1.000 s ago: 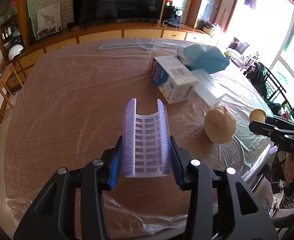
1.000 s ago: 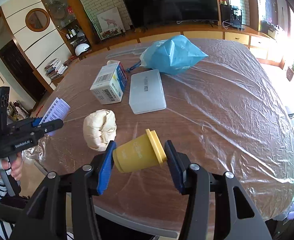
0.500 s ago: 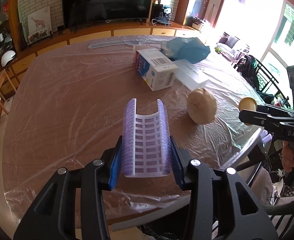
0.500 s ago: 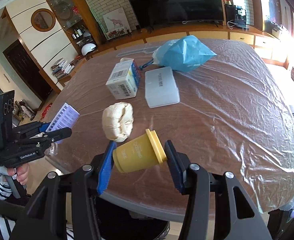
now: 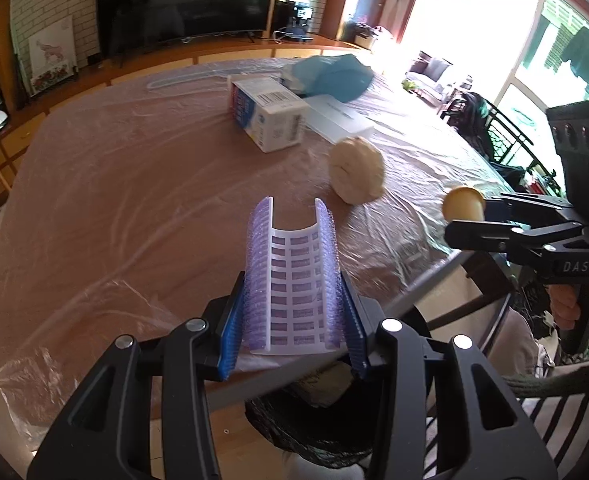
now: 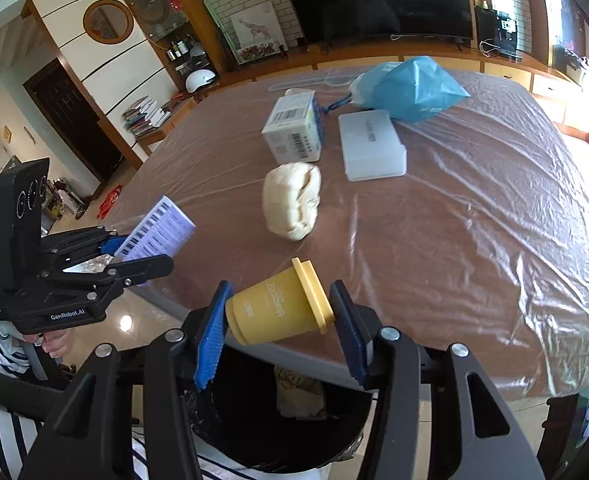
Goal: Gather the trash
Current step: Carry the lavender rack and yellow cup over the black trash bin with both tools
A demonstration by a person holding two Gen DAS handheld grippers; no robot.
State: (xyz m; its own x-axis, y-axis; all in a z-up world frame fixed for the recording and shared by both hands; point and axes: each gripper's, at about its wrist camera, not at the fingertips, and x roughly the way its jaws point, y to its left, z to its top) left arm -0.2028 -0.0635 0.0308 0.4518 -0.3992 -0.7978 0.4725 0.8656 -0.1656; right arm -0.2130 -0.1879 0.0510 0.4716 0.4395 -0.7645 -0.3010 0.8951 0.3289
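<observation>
left gripper (image 5: 292,332) level, clamped on a curled purple blister sheet (image 5: 292,280). right gripper (image 6: 280,328) level, pinching a yellow cup (image 6: 278,308) sideways; black bin (image 6: 254,420) just below.

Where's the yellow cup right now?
In the right wrist view, the yellow cup lies sideways, clamped in the right tool, above the black bin at the table edge.

Both wrist views face across the table (image 5: 134,184) from its near edge.

Bin (image 6: 254,420) mostly hidden behind right claw (image 6: 282,332); contents unclear; cup (image 6: 278,308) print unreadable
</observation>
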